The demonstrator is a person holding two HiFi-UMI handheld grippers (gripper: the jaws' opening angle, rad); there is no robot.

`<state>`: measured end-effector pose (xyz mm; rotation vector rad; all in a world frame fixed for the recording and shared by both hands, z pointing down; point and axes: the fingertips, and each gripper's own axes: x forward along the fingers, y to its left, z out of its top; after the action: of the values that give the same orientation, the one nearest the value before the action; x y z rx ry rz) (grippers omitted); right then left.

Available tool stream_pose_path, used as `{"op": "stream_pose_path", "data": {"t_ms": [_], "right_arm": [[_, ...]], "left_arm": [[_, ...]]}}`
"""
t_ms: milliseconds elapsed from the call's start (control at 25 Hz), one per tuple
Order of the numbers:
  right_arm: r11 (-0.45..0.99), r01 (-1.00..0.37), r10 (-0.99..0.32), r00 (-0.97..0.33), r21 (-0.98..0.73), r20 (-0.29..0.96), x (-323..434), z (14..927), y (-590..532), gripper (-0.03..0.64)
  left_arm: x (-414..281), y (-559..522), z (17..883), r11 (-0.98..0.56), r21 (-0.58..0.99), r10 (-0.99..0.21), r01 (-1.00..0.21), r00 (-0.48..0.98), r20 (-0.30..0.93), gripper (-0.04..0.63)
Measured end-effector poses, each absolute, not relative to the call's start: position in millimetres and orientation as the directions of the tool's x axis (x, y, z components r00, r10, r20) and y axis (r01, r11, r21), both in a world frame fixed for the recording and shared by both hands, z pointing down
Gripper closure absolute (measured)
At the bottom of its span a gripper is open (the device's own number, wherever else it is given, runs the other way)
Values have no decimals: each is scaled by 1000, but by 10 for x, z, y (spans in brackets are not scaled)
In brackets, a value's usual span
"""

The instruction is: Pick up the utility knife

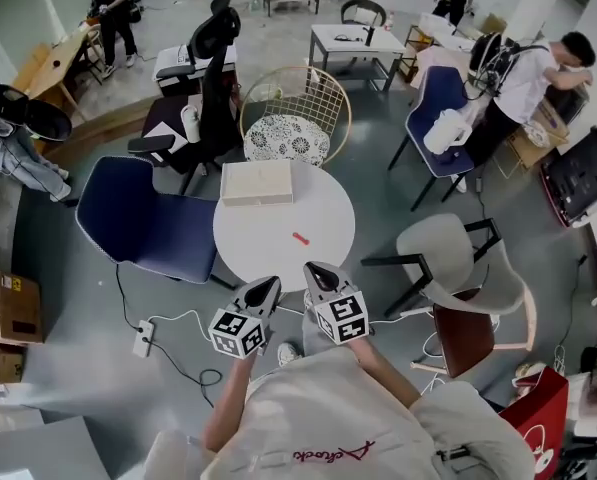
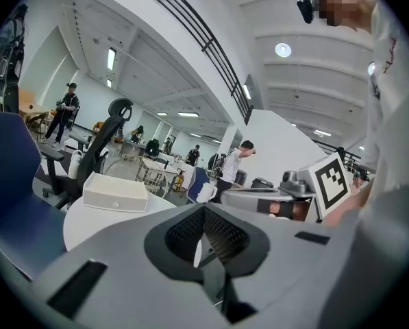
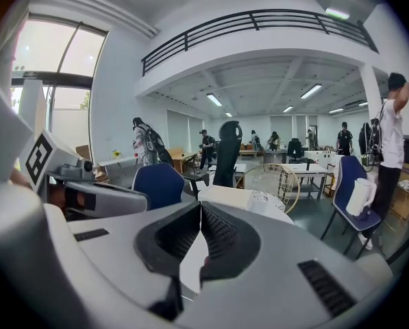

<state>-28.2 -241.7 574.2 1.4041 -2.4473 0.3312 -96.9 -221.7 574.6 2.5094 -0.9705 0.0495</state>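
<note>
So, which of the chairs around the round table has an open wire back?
The gold chair on the table's far side, behind the white box. The blue chair at left and the grey chair at right have solid backs.

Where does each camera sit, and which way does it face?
Head view: on the person's head, facing steeply down at the round table, utility knife and white box; left gripper, right gripper and forearms show.
Left gripper view: on that gripper, looking along its shut jaws across the table; right gripper at right.
Right gripper view: the same, mirrored; left gripper at left.
All three share the white box.
</note>
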Motion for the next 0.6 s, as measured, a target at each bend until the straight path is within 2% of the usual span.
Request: {"op": "stream_pose_path", "data": {"t_ms": [600], "right_arm": [[498,-863,-777,-488,-87,396,-99,5886,-2850,600]], "left_arm": [[-843,-2661,5801,-631,392,-637,-669,736,229,583]]}}
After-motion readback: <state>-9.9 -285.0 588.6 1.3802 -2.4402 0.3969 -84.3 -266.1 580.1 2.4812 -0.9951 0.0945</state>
